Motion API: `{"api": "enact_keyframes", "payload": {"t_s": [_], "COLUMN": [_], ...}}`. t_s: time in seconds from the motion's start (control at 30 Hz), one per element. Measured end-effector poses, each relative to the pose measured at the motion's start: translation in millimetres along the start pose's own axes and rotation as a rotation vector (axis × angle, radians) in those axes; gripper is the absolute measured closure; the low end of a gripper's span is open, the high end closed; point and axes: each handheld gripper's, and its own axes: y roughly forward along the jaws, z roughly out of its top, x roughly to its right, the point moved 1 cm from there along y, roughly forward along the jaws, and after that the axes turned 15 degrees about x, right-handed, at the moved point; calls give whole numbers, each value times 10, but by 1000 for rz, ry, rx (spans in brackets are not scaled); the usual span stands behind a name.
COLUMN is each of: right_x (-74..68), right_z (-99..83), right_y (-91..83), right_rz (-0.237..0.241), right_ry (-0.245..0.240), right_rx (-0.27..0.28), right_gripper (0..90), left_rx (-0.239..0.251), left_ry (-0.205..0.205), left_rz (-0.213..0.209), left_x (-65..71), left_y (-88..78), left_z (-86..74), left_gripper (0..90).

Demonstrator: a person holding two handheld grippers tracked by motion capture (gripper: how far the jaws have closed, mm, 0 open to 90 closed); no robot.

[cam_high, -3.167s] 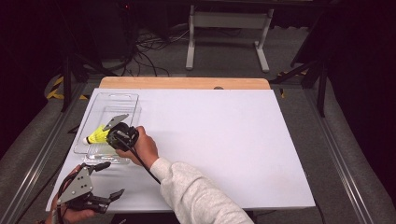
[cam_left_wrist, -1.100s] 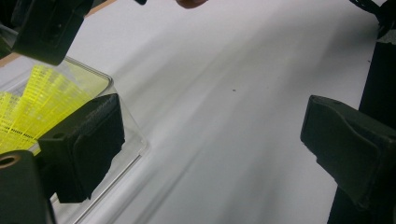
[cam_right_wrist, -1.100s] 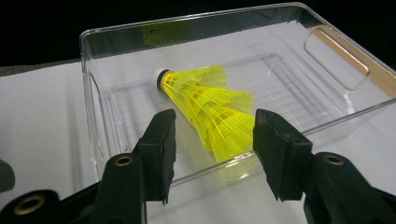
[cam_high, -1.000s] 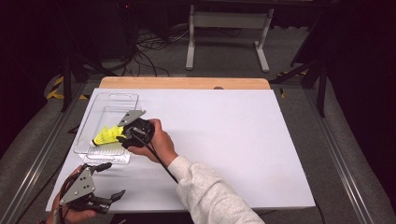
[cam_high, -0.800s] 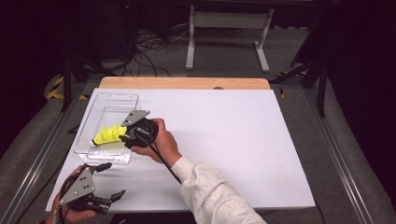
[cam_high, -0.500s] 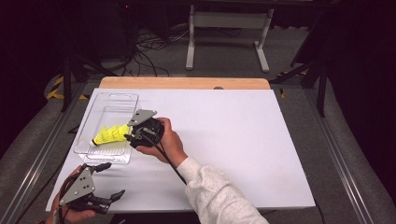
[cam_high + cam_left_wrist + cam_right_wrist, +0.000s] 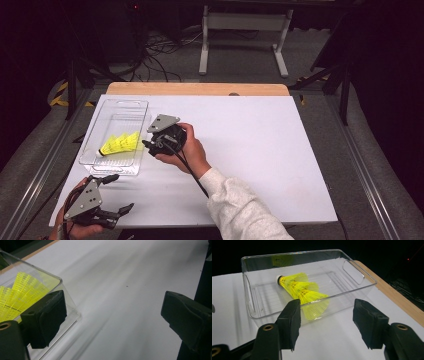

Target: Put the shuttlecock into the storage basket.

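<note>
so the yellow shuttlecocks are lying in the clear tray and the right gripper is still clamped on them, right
Not quite. The yellow shuttlecocks do lie in the clear tray, but the right gripper is not clamped on them: its jaws have just been opening, and in the right gripper view they stand apart outside the tray with nothing between them.

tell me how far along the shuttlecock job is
Done: the yellow shuttlecocks, nested as a stack, lie on their side inside the clear tray. In hand: the right gripper sits just outside the tray wall, its jaws having just been opening with nothing between them. The left gripper waits open near the table's front edge. Left: nothing loose shows on the white tabletop.
</note>
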Motion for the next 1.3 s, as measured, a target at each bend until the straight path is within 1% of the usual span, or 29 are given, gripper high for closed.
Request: {"api": "enact_keyframes", "payload": {"t_s": [0.17, 0.27, 0.37, 0.4, 0.83, 1.0, 1.13, 1.2, 1.23, 1.3], "right_x": [39, 55, 74, 79, 189, 213, 215, 213, 215, 218], "right_z": [-1, -11, -26, -30, -75, -84, -99, -107, -110, -116], "right_y": [-70, -102, -139, -153, -318, -377, -427, -454, -466, -500], "right_rz": [-14, -25, -38, -41, -76, -91, -98, -109, -110, -112], "right_ry": [-5, -12, -24, -24, -22, -31, -51, -76, -86, -101], "right_rx": [7, 7, 9, 9, 22, 25, 25, 23, 20, 17], "right_gripper": [394, 384, 377, 373, 319, 295, 277, 269, 261, 251], "left_rx": [-1, 0, -2, 0, -2, -2, -3, -4, -5, -5], "left_ry": [-2, -5, 0, -5, -5, -5, -4, -6, -1, -6], "left_rz": [-1, 0, 1, 1, 1, 1, 0, 0, 2, 0], "left_x": [1, 2, 0, 2, 3, 3, 6, 2, -4, 2], "left_y": [4, 3, 0, 2, 9, 9, 10, 11, 10, 11], "left_z": [-1, -2, -1, -2, -4, -4, -4, -5, -5, -7], "left_gripper": [74, 74, 74, 74, 74, 74, 74, 74, 74, 74]}}
